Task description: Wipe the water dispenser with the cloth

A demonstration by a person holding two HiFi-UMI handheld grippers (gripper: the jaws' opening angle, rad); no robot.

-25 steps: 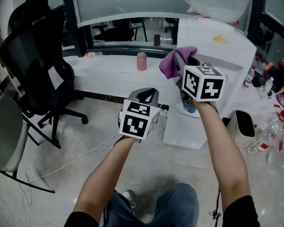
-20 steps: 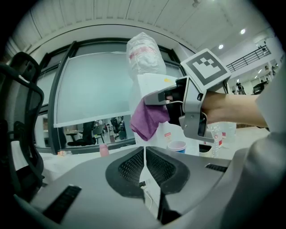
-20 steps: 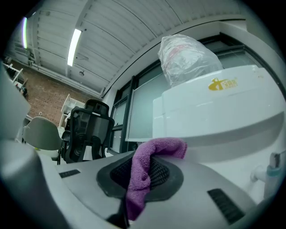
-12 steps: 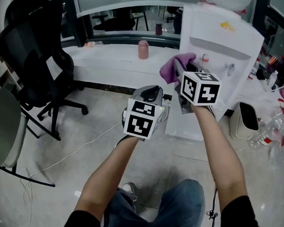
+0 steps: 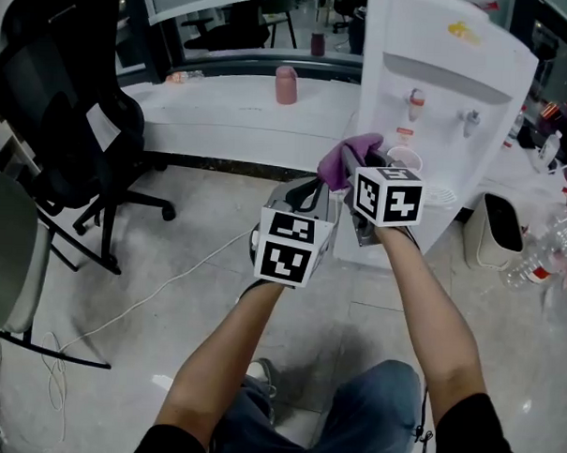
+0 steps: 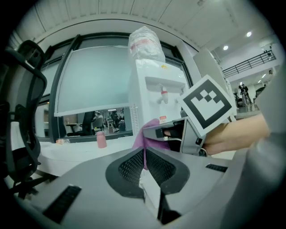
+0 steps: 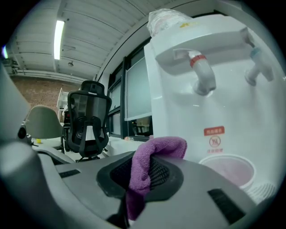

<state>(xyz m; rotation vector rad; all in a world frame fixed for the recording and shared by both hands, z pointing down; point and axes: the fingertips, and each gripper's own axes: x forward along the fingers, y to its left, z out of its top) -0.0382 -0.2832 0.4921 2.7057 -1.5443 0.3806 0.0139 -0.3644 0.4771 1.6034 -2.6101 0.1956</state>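
Note:
The white water dispenser stands at the upper right, with a red tap and a blue tap on its front. My right gripper is shut on a purple cloth, which it holds just in front of the dispenser, below the taps. In the right gripper view the cloth bulges out over the jaws, close to a white cup on the drip tray. My left gripper hangs beside it to the left, shut and empty, off the dispenser.
A black office chair and a grey chair stand at the left. A pink bottle sits on the white counter behind. A cable runs over the floor. A white bin and plastic bottles stand at the right.
The right gripper has come down with the cloth from the dispenser's top to below the taps. The left gripper stayed beside it.

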